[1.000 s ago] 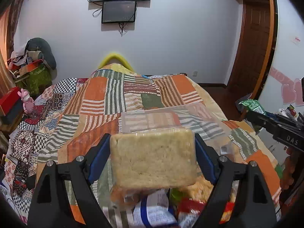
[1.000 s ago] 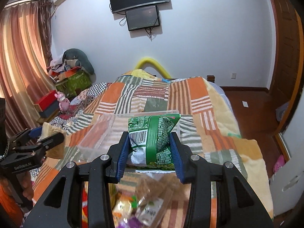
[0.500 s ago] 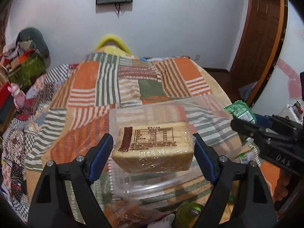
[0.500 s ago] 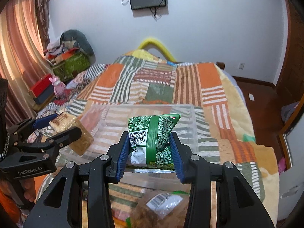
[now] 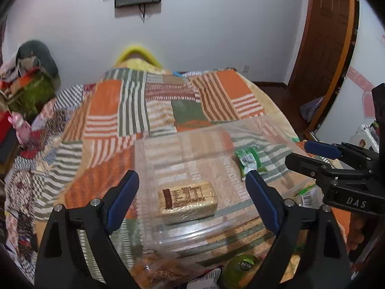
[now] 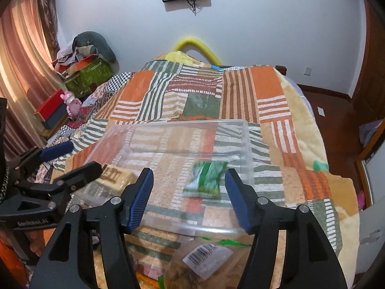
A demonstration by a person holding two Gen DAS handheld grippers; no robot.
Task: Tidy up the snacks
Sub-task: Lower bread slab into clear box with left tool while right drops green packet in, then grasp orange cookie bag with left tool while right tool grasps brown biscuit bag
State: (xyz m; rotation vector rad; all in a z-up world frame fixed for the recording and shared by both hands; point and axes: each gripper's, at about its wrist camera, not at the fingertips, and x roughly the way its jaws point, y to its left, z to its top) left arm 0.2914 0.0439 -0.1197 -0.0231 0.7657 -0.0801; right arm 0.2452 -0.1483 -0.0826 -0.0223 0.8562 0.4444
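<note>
Above clear bin (image 5: 149, 144): both claws spread, empty.

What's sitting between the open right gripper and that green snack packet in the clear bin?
Nothing visible. The right gripper is open with the green snack packet lying in line beyond its fingertips, on the floor of the clear bin. Only the bin's low transparent front wall runs across below the fingertips.

Left gripper (image 5: 192, 200) — jaws spread wide, lower centre of frame, nothing held. Right gripper (image 6: 189, 198) likewise agape — lower centre.
</note>
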